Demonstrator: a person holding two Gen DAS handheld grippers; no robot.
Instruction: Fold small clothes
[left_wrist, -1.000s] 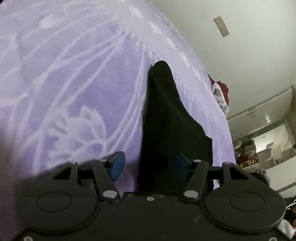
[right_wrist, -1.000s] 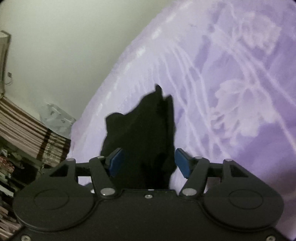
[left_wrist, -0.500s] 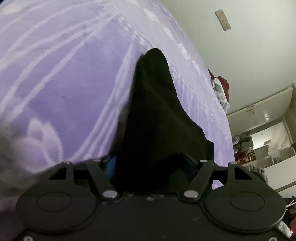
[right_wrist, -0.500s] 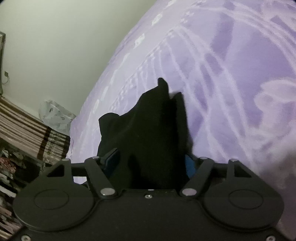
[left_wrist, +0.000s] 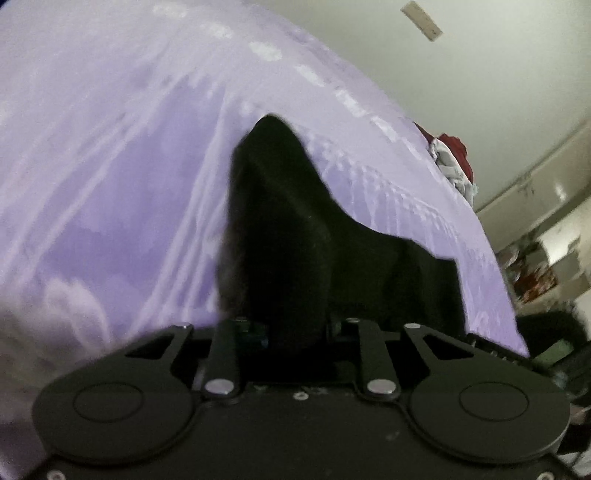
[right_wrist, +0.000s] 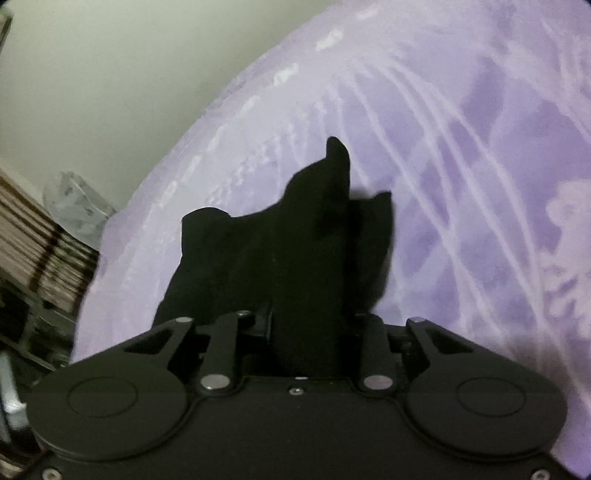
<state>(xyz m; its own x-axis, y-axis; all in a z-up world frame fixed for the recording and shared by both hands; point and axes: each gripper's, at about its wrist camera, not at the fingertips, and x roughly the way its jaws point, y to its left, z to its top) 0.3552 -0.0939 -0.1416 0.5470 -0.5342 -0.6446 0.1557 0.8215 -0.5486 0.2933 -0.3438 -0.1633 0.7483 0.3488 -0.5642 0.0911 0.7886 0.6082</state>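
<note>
A small black garment (left_wrist: 291, 229) lies on the purple patterned bedspread (left_wrist: 110, 166). My left gripper (left_wrist: 295, 328) is shut on its near edge, and the cloth rises in a bunched ridge between the fingers. In the right wrist view the same black garment (right_wrist: 295, 251) runs away from me, with a pointed corner sticking up. My right gripper (right_wrist: 306, 332) is shut on its near end. The blue pads of both grippers are mostly hidden by the cloth.
The bedspread (right_wrist: 480, 166) fills most of both views. A red and white pile of clothes (left_wrist: 454, 162) lies at the bed's far right edge. Stacked striped bedding (right_wrist: 33, 251) and a plastic bag (right_wrist: 74, 206) stand beside the bed at left. Pale walls lie behind.
Both grippers moved forward over the garment's edge and closed on it. The cloth now bunches up between the fingers and lifts slightly off the bedspread.
</note>
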